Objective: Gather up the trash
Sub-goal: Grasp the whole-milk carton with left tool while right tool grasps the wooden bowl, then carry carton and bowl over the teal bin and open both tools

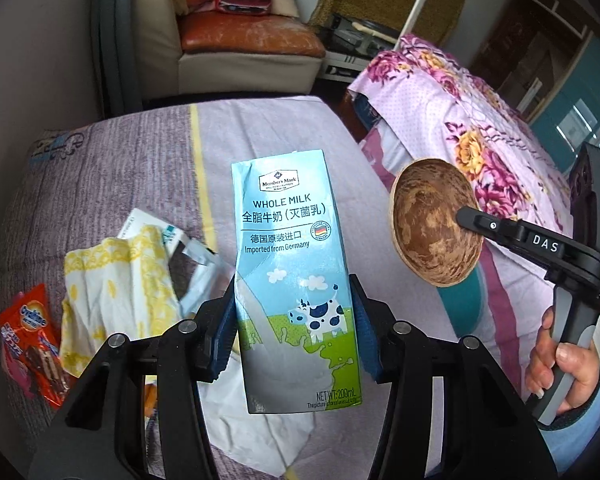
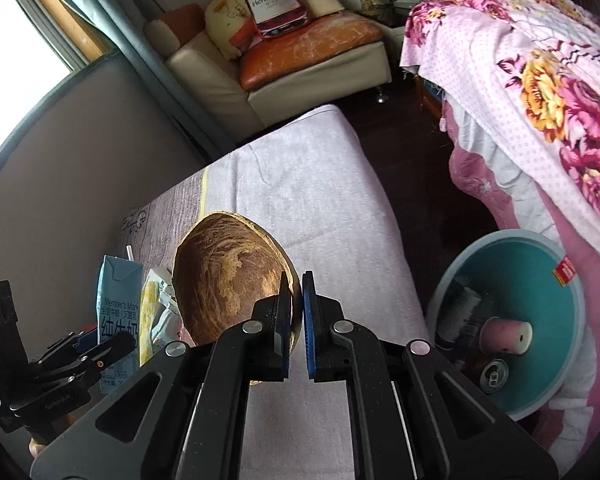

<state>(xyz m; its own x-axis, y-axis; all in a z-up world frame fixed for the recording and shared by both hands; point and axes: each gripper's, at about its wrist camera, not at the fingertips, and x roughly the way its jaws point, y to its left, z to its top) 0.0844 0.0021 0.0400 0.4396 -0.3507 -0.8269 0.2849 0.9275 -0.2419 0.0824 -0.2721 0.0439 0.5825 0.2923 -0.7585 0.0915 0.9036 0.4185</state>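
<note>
Purple-covered bed — crumpled yellow-patterned tissue; red snack wrapper; white paper.

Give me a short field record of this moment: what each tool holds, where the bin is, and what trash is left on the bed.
left tool: shut on milk carton, held upright
right tool: shut on the rim of wooden bowl, lifted
bin: teal, on the floor beside the bed, already holding a can and other items
left on bed: yellow patterned paper towel, red snack wrapper
</note>
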